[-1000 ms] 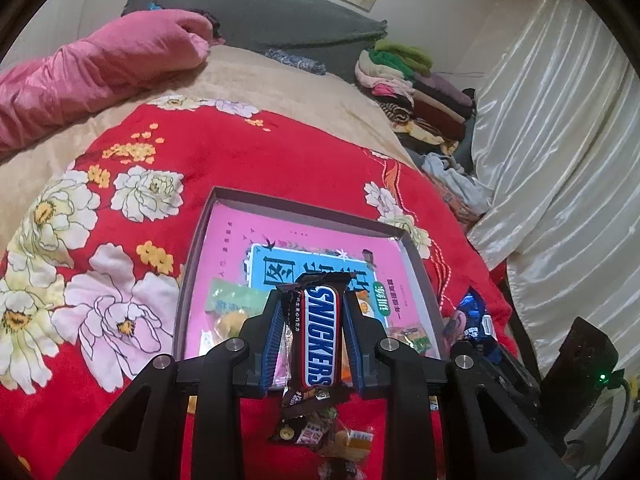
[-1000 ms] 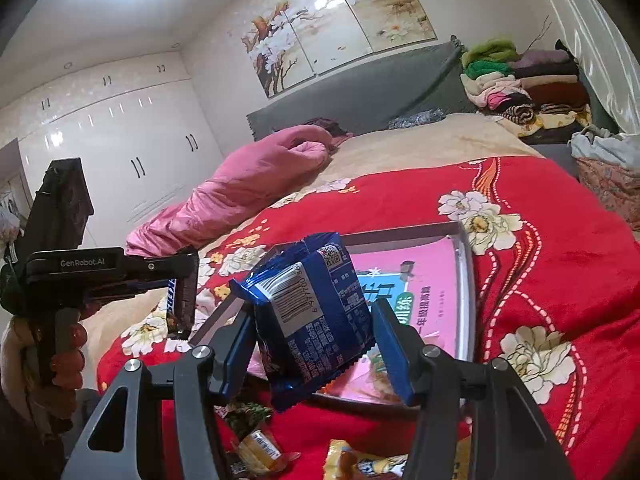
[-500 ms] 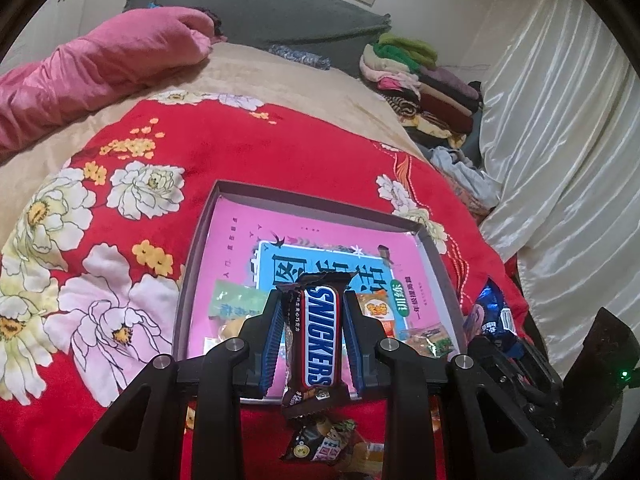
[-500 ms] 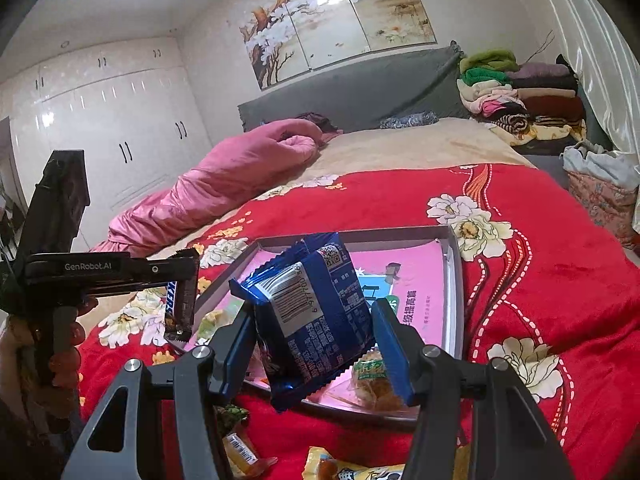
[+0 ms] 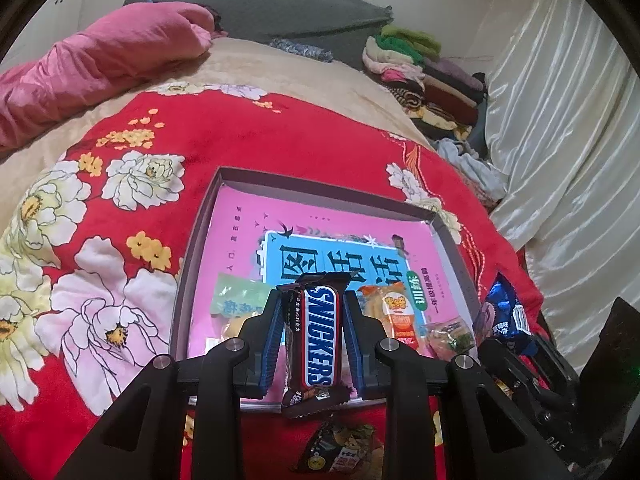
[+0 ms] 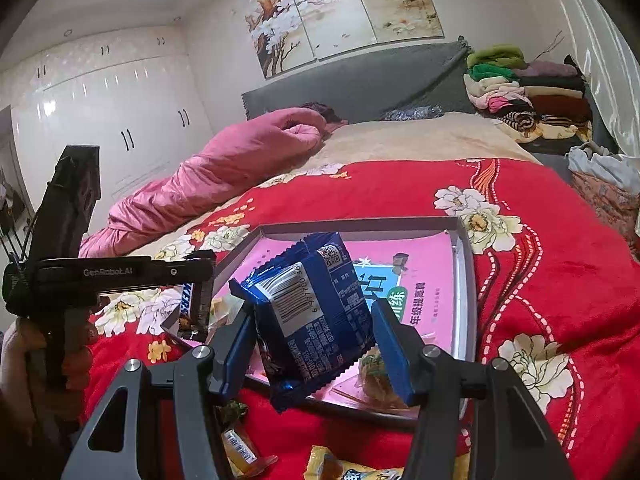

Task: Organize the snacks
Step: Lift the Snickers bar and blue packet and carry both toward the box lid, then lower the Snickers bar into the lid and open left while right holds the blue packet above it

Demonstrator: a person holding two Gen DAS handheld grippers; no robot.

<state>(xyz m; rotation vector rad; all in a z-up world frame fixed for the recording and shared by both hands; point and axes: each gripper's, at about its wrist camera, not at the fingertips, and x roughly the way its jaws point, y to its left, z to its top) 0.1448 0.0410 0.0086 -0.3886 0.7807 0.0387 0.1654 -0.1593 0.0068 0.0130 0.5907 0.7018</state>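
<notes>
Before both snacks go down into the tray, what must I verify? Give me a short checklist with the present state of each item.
1. Left gripper shut on chocolate bar: ok.
2. Right gripper shut on blue packet: ok.
3. Tray has bare floor at its far end: ok.
4. Chocolate bar over the tray: ok, at its near edge.
5. Blue packet fully over the tray: cannot tell.
6. Loose snacks outside the tray: not ok, some remain.
</notes>
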